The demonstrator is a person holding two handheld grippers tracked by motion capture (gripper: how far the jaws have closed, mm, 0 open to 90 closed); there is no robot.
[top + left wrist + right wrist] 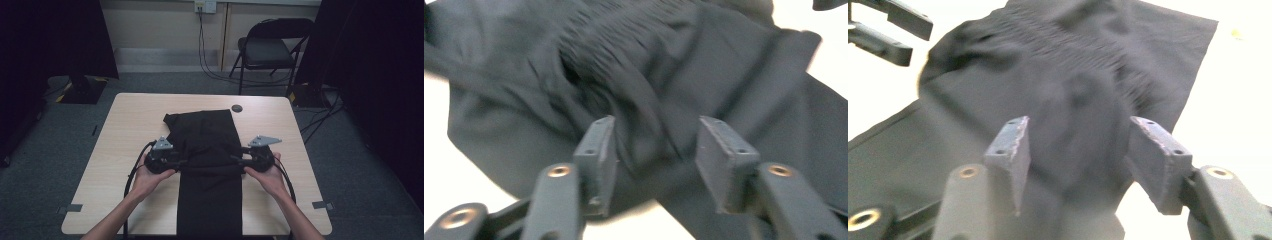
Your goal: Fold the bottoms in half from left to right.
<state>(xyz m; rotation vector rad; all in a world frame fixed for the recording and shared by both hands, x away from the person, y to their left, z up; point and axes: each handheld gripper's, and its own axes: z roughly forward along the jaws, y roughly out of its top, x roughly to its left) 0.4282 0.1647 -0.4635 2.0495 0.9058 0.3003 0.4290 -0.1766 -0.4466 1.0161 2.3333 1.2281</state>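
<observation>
A pair of black pants (210, 165) lies down the middle of the wooden table (125, 130), with the near end hanging off the table edge and cut off at the bottom of the high view. The top part is folded back on itself, and because the cloth is so dark there, its folds are hard to make out from above. The left gripper (176, 161) sits at the left side of the pants and the right gripper (239, 159) at the right side, each held in a hand (145, 177), with the other hand (267, 175) mirroring it. From above, the jaw tips blend into the black cloth, so you cannot see them well. The left gripper view is blurry but shows more: the left gripper (655, 150) has its jaws standing apart with the bunched, ribbed waistband lying past them, and nothing is pinched between them. The right gripper view shows the right gripper (1078, 155) also let go, jaws wide, with the pants below and behind the gap. The cloth may brush the pads, but the blur makes that hard to tell. The right gripper view also catches the tips of the other gripper at its top left corner. A small dark round thing (237, 108) lies on the table just past the pants, and a folding chair (270, 47) stands behind the table.
</observation>
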